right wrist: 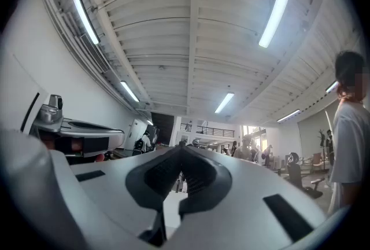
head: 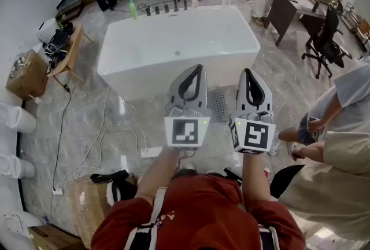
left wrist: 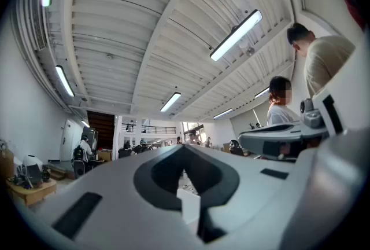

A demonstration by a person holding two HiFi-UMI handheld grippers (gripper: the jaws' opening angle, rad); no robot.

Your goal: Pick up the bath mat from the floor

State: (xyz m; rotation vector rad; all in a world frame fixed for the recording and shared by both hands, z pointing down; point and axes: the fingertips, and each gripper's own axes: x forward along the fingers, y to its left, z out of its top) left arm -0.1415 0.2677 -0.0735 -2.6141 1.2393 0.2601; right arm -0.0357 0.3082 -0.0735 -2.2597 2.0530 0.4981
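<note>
step: approach, mat untouched | left gripper (head: 197, 71), right gripper (head: 248, 74): jaws together, empty | grey perforated bath mat (head: 219, 105): frame centre, between them | next: open jaws, descend to mat edge

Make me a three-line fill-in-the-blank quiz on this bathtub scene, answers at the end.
The jaws of the left gripper and the right gripper are both ____.
The bath mat lies on the ____ beside the bathtub.
The bottle by the bathtub's far corner is ____ in colour.
Missing words: shut; floor; green.
</note>
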